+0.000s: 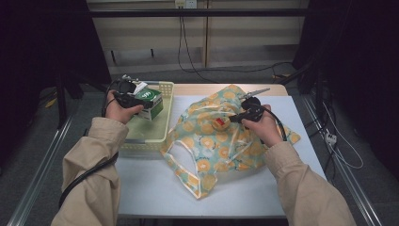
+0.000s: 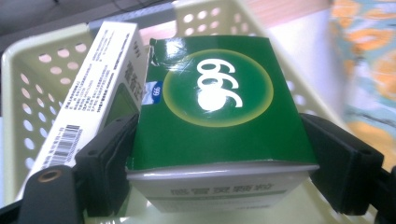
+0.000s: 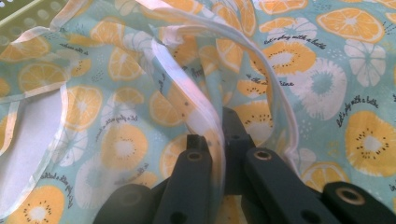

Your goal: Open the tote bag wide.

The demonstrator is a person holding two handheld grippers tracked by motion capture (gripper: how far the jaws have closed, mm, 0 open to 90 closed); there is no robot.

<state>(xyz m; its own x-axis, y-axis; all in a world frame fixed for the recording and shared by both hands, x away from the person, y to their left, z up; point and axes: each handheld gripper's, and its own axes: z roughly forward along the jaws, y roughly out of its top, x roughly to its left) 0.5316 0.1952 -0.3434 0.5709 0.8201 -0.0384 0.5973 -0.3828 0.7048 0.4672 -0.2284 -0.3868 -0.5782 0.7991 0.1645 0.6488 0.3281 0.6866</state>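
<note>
Gripping a green box [image 2: 219,121] over the basket [image 2: 28,93], the left gripper [image 2: 219,163] is seen with wide-set jaws; a white carton [image 2: 88,98] beside it is revealed close up. The right gripper [image 3: 217,140], pinched shut on the fruit-print bag [image 3: 327,93] hem, is resolved in its own view.

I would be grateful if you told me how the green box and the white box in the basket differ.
The green box is wide, with a white 999 in a ringed circle on top; the white box is narrower, with small print and a barcode. The green box sits between the jaws of the left hand-held gripper, pressed on both sides; the white box is not gripped and leans alongside it. Both are cardboard cartons over the pale perforated basket.
</note>
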